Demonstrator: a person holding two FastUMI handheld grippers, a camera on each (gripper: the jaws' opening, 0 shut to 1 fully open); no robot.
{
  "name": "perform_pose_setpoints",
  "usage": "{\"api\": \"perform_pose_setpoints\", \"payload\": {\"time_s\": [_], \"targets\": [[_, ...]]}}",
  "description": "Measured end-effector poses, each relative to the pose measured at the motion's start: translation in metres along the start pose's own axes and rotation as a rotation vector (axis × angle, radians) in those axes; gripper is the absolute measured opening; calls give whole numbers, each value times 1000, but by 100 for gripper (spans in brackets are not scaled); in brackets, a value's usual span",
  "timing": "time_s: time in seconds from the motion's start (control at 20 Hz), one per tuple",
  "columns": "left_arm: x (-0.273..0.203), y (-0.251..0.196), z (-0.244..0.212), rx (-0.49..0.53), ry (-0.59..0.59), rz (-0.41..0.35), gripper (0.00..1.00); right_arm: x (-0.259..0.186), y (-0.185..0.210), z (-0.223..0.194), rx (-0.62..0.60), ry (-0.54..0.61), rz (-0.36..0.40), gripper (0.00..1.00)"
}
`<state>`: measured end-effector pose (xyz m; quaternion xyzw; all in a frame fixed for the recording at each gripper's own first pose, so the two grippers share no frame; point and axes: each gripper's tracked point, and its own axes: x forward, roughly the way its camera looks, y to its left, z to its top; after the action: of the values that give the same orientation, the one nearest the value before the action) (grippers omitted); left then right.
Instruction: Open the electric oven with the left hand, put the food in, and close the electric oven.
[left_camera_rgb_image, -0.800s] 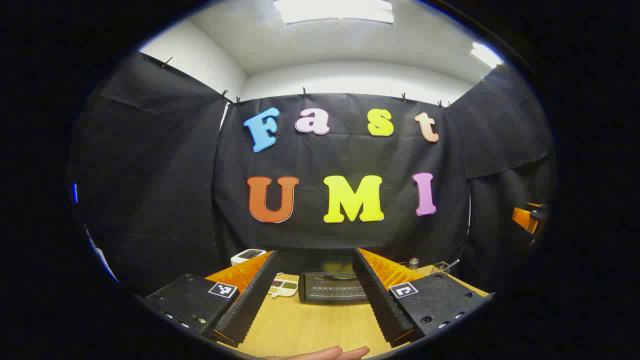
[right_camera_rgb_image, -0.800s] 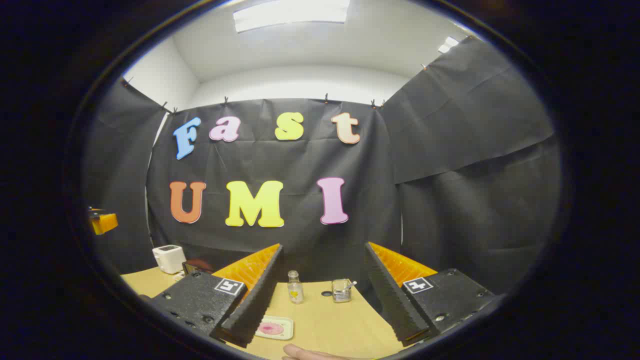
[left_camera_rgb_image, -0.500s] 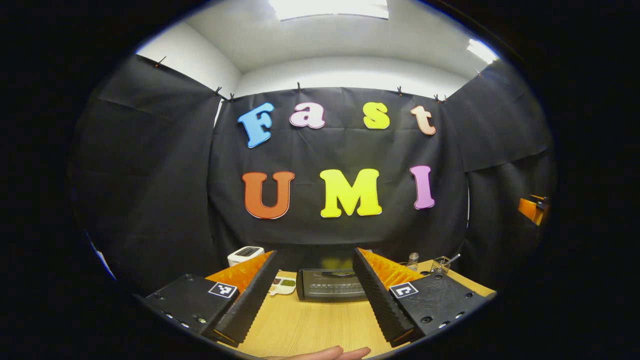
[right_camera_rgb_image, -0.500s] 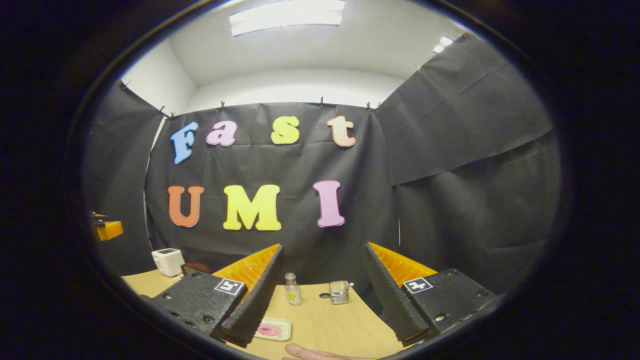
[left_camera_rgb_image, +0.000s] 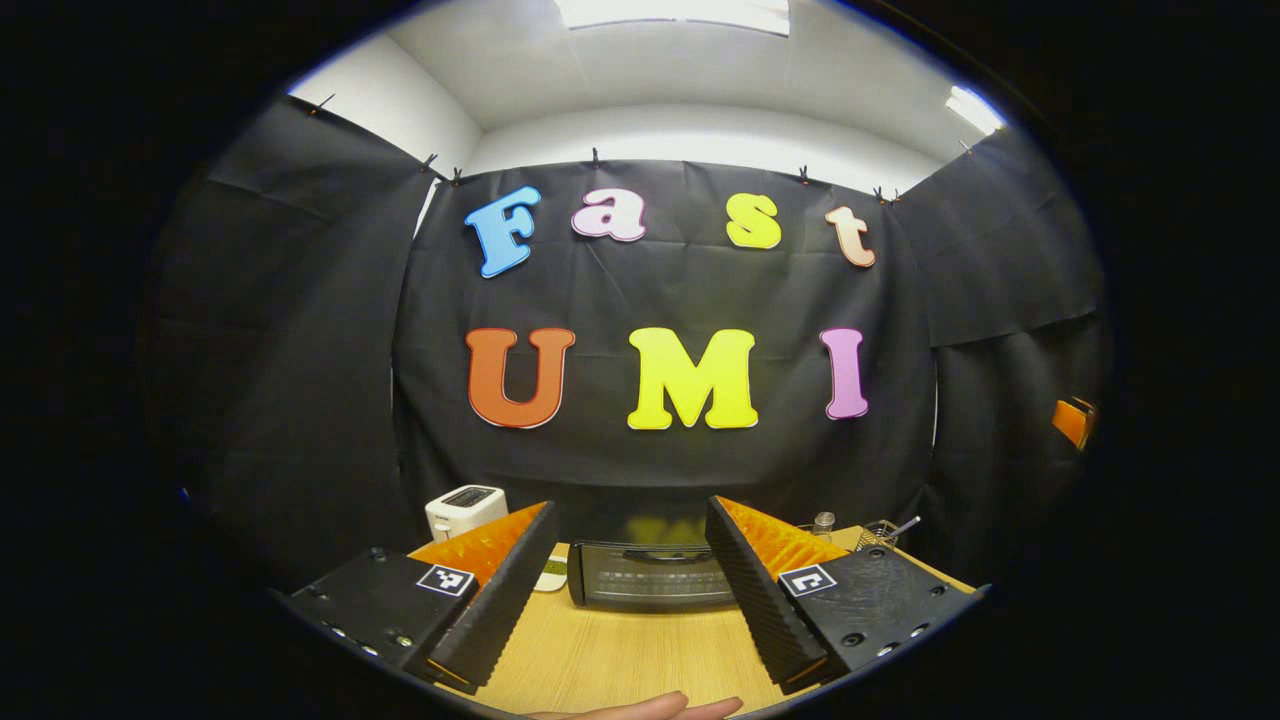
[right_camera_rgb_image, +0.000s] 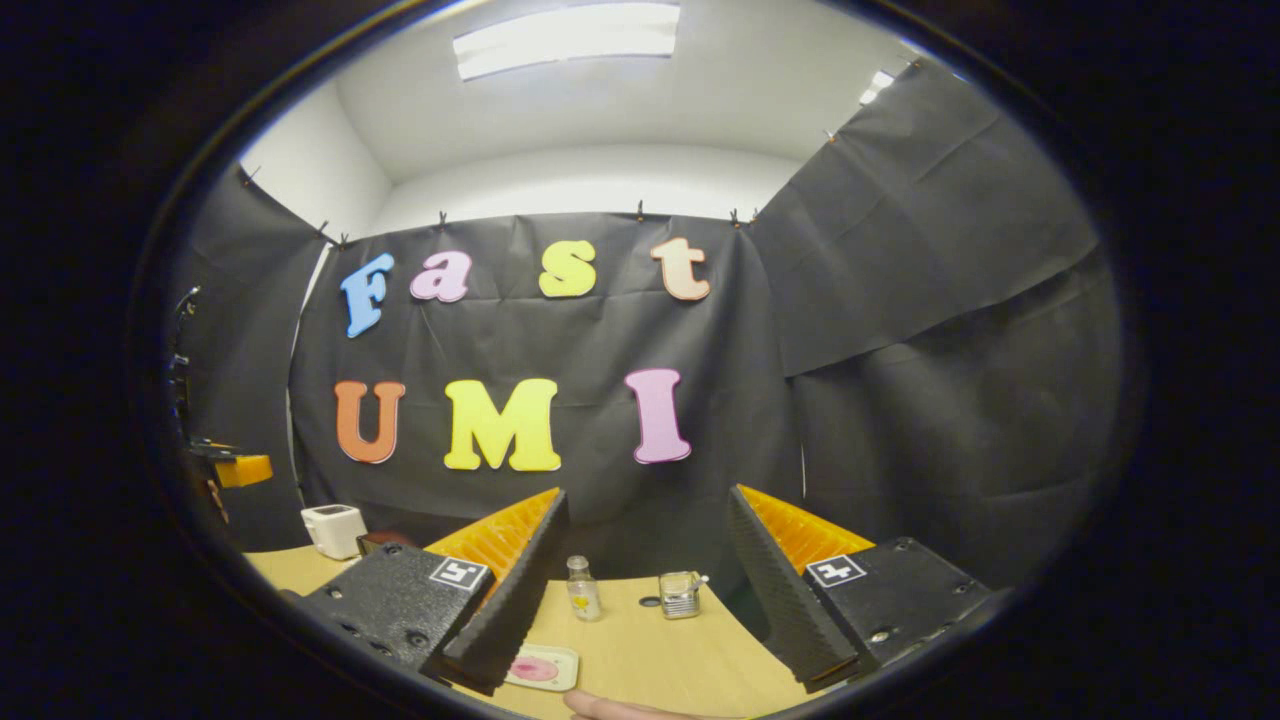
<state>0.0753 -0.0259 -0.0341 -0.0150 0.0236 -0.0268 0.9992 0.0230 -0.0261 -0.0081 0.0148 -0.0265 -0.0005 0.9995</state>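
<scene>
1. Black cloth walls close in a wooden table (left_camera_rgb_image: 620, 650) under ceiling strip lights, and both handheld tongs hang above its near edge, each spread wide and gripping nothing.

2. Left gripper (left_camera_rgb_image: 628, 585): its ridged orange-and-black fingers frame the electric oven (left_camera_rgb_image: 645, 575), which sits straight ahead on the table with its door closed. Over the last second the view has slid sideways, bringing the oven more squarely between the fingers and drawing a white toaster-like appliance (left_camera_rgb_image: 464, 509) further out beyond the left finger. That reads as the left hand lining up on the door; the handle is well apart from the fingertips and untouched.

3. Right gripper (right_camera_rgb_image: 648, 585): the food, a pink item on a small pale tray (right_camera_rgb_image: 541, 668), lies just beside and partly behind its left finger, close below. It has drifted slightly lower toward the tongs since the earlier frames. A small glass bottle (right_camera_rgb_image: 581, 589) and a little metal holder (right_camera_rgb_image: 679, 594) stand farther ahead between the fingers.

4. Task standing, as a judgement: the opening step has not begun, and the food waits on its tray.

5. Writing: each finger block carries a square black-and-white marker (left_camera_rgb_image: 444, 580). Any brand on the oven or appliance is probably there but too small to read.
</scene>
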Motion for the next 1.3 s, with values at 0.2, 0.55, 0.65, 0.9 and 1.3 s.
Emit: {"api": "perform_pose_setpoints", "payload": {"time_s": [0.2,0.55,0.65,0.9,1.3], "targets": [[57,-22,-29,-16,55,-68,95,13,-1,-10,3,22,4,96],[167,-23,-107,-17,215,-62,95,28,-11,-26,-18,44,-2,100],[193,-22,-128,-23,267,-71,95,31,-16,-31,-33,56,-9,96],[224,-25,-172,-42,372,-81,95,37,-27,-39,-49,65,-15,96],[231,-36,-205,38,457,-56,95,36,-33,-40,38,49,6,96]]}}
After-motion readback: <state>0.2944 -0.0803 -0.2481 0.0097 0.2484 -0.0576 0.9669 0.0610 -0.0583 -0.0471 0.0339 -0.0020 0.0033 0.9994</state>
